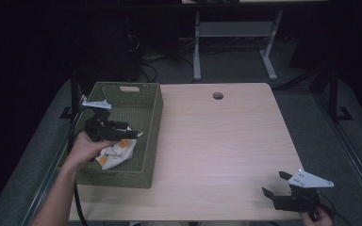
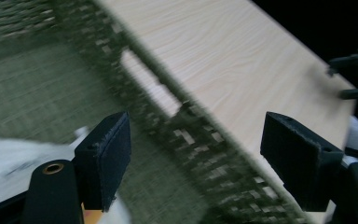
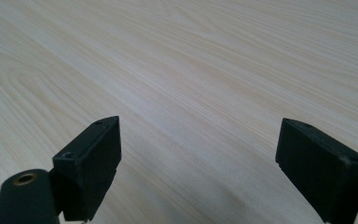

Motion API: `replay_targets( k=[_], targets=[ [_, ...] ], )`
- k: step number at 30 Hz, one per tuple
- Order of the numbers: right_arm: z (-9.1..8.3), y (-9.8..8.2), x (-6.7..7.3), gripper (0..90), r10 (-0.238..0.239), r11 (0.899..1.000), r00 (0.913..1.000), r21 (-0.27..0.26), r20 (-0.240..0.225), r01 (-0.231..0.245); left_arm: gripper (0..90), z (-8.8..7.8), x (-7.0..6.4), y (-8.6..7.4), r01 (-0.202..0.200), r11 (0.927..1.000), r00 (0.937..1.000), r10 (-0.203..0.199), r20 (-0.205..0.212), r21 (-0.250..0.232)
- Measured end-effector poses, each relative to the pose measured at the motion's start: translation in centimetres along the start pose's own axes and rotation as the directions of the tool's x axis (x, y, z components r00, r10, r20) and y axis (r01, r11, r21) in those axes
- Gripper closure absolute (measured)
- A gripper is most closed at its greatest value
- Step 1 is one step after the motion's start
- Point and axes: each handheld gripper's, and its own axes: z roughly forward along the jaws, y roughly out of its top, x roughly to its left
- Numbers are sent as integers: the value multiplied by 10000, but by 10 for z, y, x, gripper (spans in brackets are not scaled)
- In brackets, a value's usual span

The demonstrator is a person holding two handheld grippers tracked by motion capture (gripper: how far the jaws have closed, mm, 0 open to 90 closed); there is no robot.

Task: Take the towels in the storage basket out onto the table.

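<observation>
While the left gripper (image 1: 133, 133) is hovering with its jaws spread wide inside the green woven basket (image 1: 153, 115), just above the white and orange cloth (image 1: 117, 151), it is risking a snag on the basket's near wall as it lifts away, which could drag the basket across the table (image 1: 226, 141). That crumpled cloth is lying alone in the basket. Far off at the table's near right corner, the right gripper (image 1: 274, 183) is resting, jaws spread and holding nothing.

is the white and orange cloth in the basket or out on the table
In the basket. The crumpled cloth lies on the green woven basket's floor, under the open left gripper.
</observation>
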Motion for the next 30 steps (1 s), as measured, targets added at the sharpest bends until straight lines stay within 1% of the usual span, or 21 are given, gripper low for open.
replay_targets(
  k=[1,6,7,9,12,13,14,15,16,17,18,19,21,23,24,25,26,27,28,29,30],
  targets=[
    [0,0,0,139,-29,10000,10000,-12,-26,29,241,0,4,-3,172,9999,9998,-172,-88,-10],
    [1,0,1,139,-48,10000,10000,37,-54,48,242,0,10,-6,284,9991,9985,-268,-480,327],
    [1,1,1,139,-20,10000,10000,16,-35,20,242,0,13,-8,370,9985,9971,-342,-677,399],
    [0,1,1,139,-49,10000,10000,-37,-22,49,242,1,16,-10,529,9975,9951,-487,-859,467],
    [1,1,1,138,7,10000,10000,-47,-40,-7,248,3,20,-13,681,9942,9915,-582,-1162,837],
    [1,1,1,138,7,10000,10000,-47,-40,-7,250,3,20,-13,681,9942,9915,-582,-1162,837],
    [1,1,1,139,4,10000,10000,-31,-61,-5,250,3,21,-14,738,9928,9891,-608,-1342,942],
    [1,1,1,139,-125,9999,9999,28,-59,125,251,5,24,-15,826,9896,9841,-624,-1665,1174],
    [1,1,2,138,-123,9999,9999,23,-46,123,257,5,24,-15,826,9896,9841,-624,-1665,1174],
    [0,1,2,139,-116,9999,9999,-13,-37,116,256,6,26,-16,841,9865,9708,-493,-2348,1405],
    [0,1,1,139,-104,9999,9999,-23,-42,104,255,6,26,-16,841,9865,9708,-493,-2348,1405],
    [0,1,1,139,-47,10000,10000,-37,-41,46,255,7,28,-18,1003,9842,9670,-619,-2472,1458],
    [1,1,1,139,-22,10000,10000,-5,-66,22,256,8,30,-19,1093,9800,9613,-617,-2683,1663],
    [1,1,2,139,-112,9999,9999,32,-90,112,261,9,33,-20,1378,9746,9609,-883,-2626,1766],
    [1,1,2,139,-112,9999,9999,32,-90,112,267,9,33,-20,1378,9746,9609,-883,-2626,1766],
    [1,2,2,139,-184,9998,9998,-2,-72,184,268,12,35,-21,1474,9686,9559,-874,-2803,2004],
    [1,2,2,138,-183,9998,9998,-23,-74,183,268,12,35,-21,1474,9686,9559,-874,-2803,2004],
    [1,2,2,138,-181,9998,9998,-41,-74,180,268,15,38,-22,1602,9622,9521,-919,-2915,2200],
    [1,2,2,138,-181,9998,9998,-41,-74,180,268,15,38,-22,1602,9622,9521,-919,-2915,2200],
    [2,2,3,138,-88,10000,9999,-30,-120,88,268,17,42,-24,1774,9529,9429,-931,-3197,2459],
    [2,2,3,139,-128,9999,9998,-13,-132,128,268,18,44,-25,1870,9493,9393,-975,-3288,2528]
  ],
)
